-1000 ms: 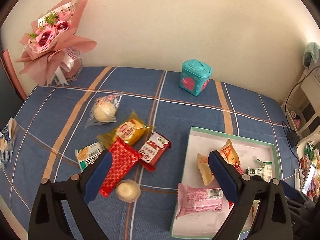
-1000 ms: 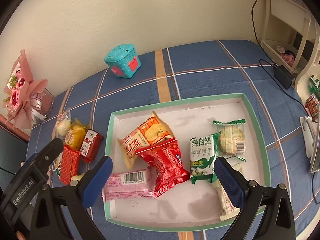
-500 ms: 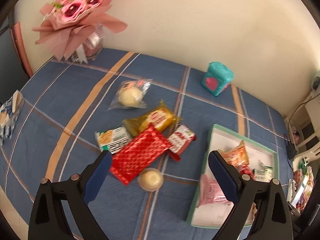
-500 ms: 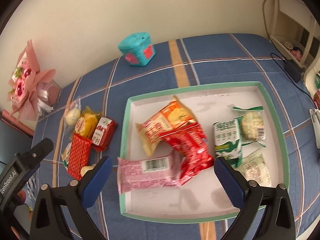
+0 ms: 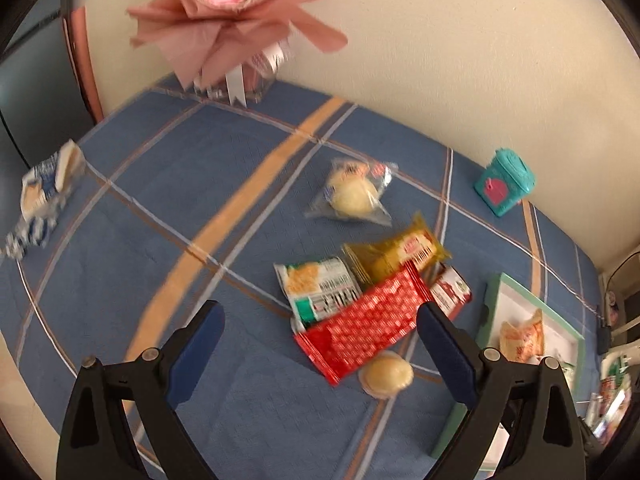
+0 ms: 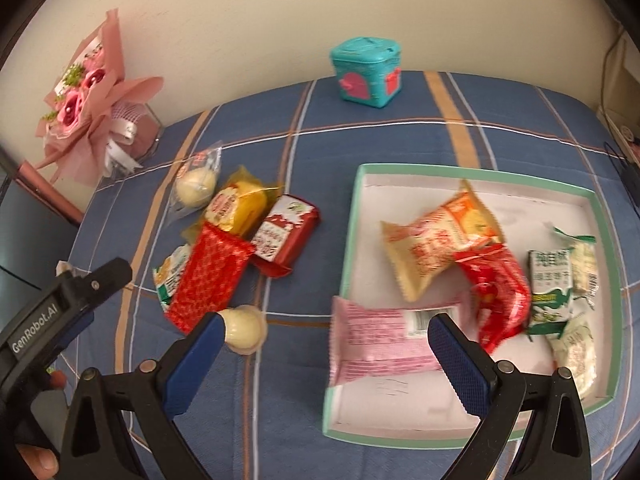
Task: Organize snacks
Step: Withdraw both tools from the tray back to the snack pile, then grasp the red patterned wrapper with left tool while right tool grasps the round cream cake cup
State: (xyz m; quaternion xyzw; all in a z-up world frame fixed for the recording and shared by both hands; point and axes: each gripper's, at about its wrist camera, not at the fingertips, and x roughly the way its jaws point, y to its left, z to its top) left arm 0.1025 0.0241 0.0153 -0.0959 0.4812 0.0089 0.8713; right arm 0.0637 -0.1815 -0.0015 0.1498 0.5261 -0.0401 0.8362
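Loose snacks lie on the blue plaid cloth: a red patterned packet (image 5: 364,322) (image 6: 208,278), a yellow cake packet (image 5: 396,254) (image 6: 236,208), a green-white packet (image 5: 320,290), a dark red packet (image 6: 286,234), a clear-wrapped bun (image 5: 352,196) (image 6: 196,188) and a small round cake (image 5: 386,374) (image 6: 244,330). The green-rimmed white tray (image 6: 600,216) (image 5: 486,320) holds several snacks; a pink packet (image 6: 380,344) hangs over its left rim. My left gripper (image 5: 320,348) is open just before the red packet. My right gripper (image 6: 324,364) is open above the tray's left edge.
A pink flower bouquet (image 5: 236,12) (image 6: 88,100) stands at the back left by the wall. A teal box (image 5: 504,184) (image 6: 366,72) sits at the back. A blue-white packet (image 5: 44,196) lies near the left edge. A cable and shelf (image 6: 620,100) are on the right.
Both grippers have swung left: the loose snack pile now sits nearer the middle of each view and the tray has shifted right. Both stay open and empty.
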